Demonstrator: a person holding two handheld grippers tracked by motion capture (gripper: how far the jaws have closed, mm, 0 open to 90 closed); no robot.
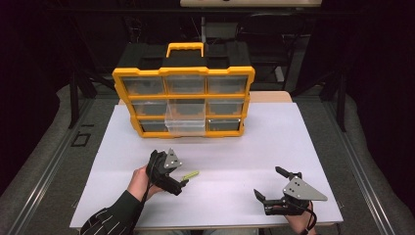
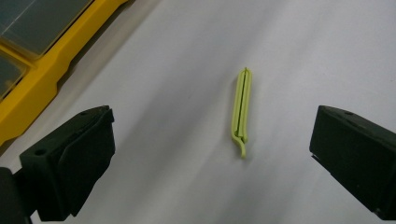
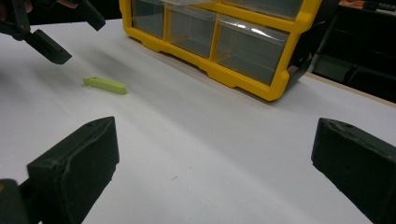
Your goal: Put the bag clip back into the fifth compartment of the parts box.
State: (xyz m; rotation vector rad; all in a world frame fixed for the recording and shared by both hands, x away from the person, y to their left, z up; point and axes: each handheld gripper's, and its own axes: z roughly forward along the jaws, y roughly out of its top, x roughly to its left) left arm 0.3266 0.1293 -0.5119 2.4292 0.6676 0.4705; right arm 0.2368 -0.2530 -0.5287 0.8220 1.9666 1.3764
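the green clip (image 2: 242, 111) lies flat on the tabletop (image 1: 230, 147), well in front of the organizer (image 1: 184, 100). left gripper (image 1: 182, 182) is held wide just beside it; right gripper (image 1: 271, 183) also wide, farther off. judged light, stiff, prob. slippery plastic (thin); best pinched across its long sides, mid-length.

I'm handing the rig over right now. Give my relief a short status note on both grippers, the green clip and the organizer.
Left gripper: open, poised over the green clip, not touching it.
Right gripper: open, empty, low at the table's near right.
Clip lies flat on the white table.
Yellow organizer stands at the far side; its middle drawer is pulled out.
Done: drawer opened. Left: grasp the clip, probably put it in the drawer.
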